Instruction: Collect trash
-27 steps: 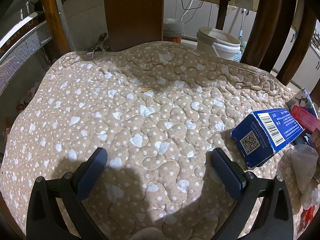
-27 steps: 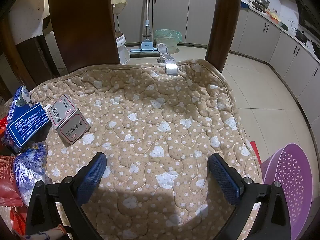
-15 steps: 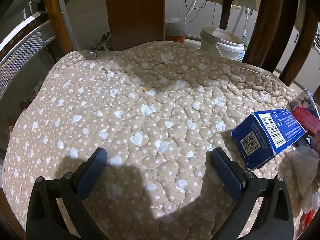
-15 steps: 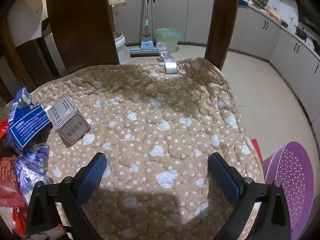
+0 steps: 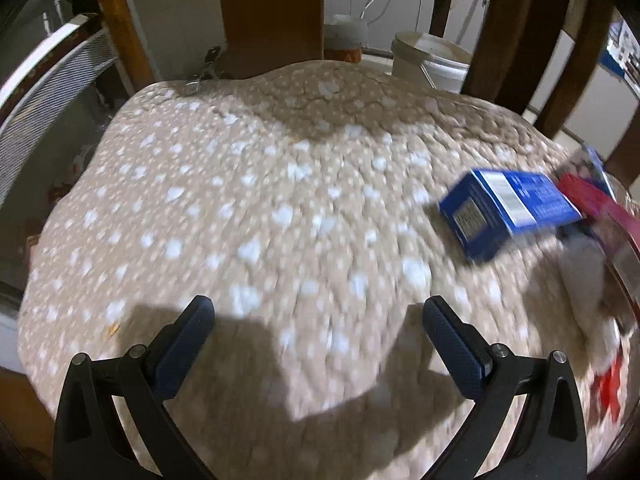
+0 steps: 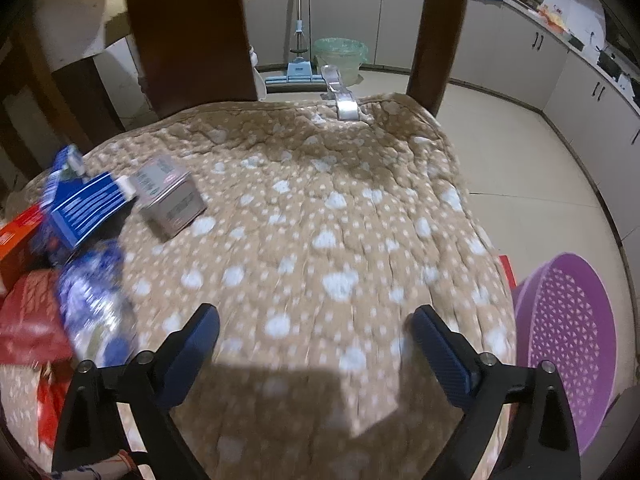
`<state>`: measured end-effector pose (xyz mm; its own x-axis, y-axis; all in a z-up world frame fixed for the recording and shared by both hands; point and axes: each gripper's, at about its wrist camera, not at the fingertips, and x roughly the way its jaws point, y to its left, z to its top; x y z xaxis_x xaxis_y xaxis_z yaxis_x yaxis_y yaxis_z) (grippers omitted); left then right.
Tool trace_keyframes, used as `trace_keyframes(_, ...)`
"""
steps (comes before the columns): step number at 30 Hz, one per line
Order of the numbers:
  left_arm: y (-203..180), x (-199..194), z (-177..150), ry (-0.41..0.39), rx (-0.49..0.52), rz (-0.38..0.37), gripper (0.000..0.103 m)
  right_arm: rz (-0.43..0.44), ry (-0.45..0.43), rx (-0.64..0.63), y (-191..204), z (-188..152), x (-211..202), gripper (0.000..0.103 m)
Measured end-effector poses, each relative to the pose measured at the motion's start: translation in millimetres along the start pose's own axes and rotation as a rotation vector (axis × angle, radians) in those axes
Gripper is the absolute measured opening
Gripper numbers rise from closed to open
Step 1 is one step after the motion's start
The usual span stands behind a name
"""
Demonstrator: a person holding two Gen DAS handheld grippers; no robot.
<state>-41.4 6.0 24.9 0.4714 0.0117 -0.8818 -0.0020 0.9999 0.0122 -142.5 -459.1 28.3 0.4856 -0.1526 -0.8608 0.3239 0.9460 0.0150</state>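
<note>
Nearest in, the left gripper (image 5: 318, 314) hovers over the quilted cushion (image 5: 280, 200), fingers spread wide with nothing between them. The right gripper (image 6: 316, 320) hangs the same way over the same tan, white-spotted cover, jaws parted and empty. Both views are smeared with motion blur.

Just beyond the right gripper's left finger, a crumpled blue-and-white wrapper (image 6: 94, 300) lies against a red packet (image 6: 32, 316). A little farther up, a blue carton (image 6: 86, 210) sits touching a grey box (image 6: 170, 198), with an orange-red box (image 6: 18, 240) at the cushion's edge. From the left wrist, that blue carton (image 5: 508, 206) lies off to the right, a red packet (image 5: 596, 204) behind it and a white tissue wad (image 5: 582, 264) just beside it.

A purple perforated basket (image 6: 568, 328) rests on the floor by the cushion's right edge. At the far rim, a metal clip (image 6: 344, 98) grips the fabric; behind it stand the dark wooden chair back slats (image 6: 192, 32), a mop (image 6: 298, 68) and a green-lined bin (image 6: 340, 54).
</note>
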Motion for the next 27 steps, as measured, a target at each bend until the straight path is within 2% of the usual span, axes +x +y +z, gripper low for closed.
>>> trace_keyframes(2, -2, -13, -9, -0.009, -0.005, 0.015, 0.103, 0.006, -0.028, -0.003, 1, -12, -14, 0.099)
trace_keyframes(5, -6, -43, -24, -0.044, -0.01, -0.032, 0.103, 0.015, -0.097, -0.019, 22, -49, -47, 0.099)
trace_keyframes(9, -19, -86, -41, -0.124, -0.003, -0.074, 0.103, 0.042, -0.165, -0.024, 36, -53, -97, 0.099)
trace_keyframes(14, -38, -142, -56, -0.24, -0.005, -0.084, 0.103, 0.058, -0.265, -0.031, 55, -60, -149, 0.099)
trace_keyframes(17, -44, -165, -66, -0.268, 0.003, -0.094, 0.103, 0.056, -0.316, -0.03, 55, -61, -165, 0.099)
trace_keyframes(24, -63, -214, -90, -0.324, 0.069, -0.123, 0.098, 0.032, -0.504, -0.029, 61, -83, -223, 0.1)
trace_keyframes(27, -68, -236, -96, -0.35, 0.078, -0.155, 0.098, 0.081, -0.496, 0.008, 59, -92, -230, 0.1)
